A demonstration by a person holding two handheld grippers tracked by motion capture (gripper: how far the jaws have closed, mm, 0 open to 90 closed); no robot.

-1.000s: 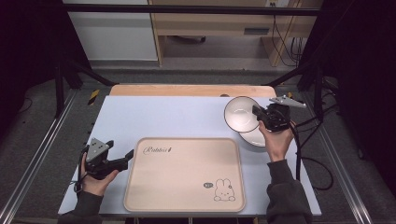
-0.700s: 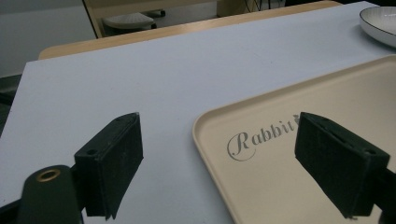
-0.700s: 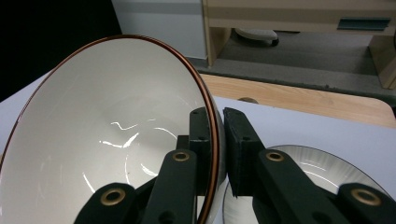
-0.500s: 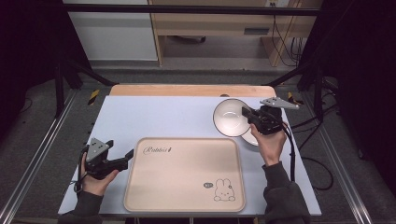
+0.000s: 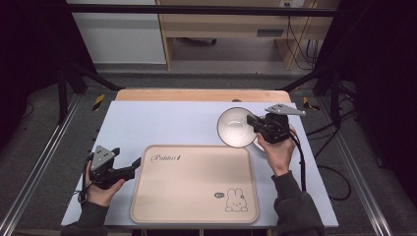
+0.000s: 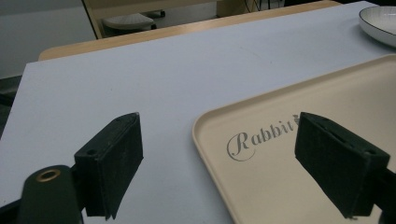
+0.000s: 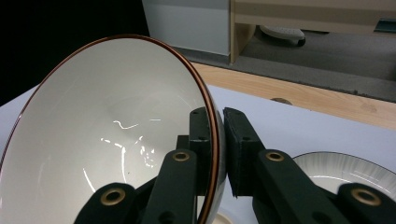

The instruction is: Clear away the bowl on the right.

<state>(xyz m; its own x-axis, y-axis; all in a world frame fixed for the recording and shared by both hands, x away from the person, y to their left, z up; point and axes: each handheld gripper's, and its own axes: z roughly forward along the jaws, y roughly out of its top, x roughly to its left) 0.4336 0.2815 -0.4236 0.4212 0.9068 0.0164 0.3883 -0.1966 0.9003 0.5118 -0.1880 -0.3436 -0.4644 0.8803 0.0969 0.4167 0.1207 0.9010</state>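
Bowl [image 5: 237, 127] shifted left, lifted, tilted, opening facing left; right gripper [image 5: 256, 124] clamping rim.

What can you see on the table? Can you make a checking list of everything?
Surface: pale blue table with a wooden strip along the far edge.
Job's things: white bowl with a brown rim, held up and tilted; beige rabbit tray lying flat; striped plate on the table beneath the bowl.
Clutter: nothing seen.
Grippers: right gripper jaws pinch the bowl's rim; left gripper jaws wide apart at the tray's left corner.
Cables: black cable trails from the right gripper.
Surroundings: dark floor, wooden desk behind.
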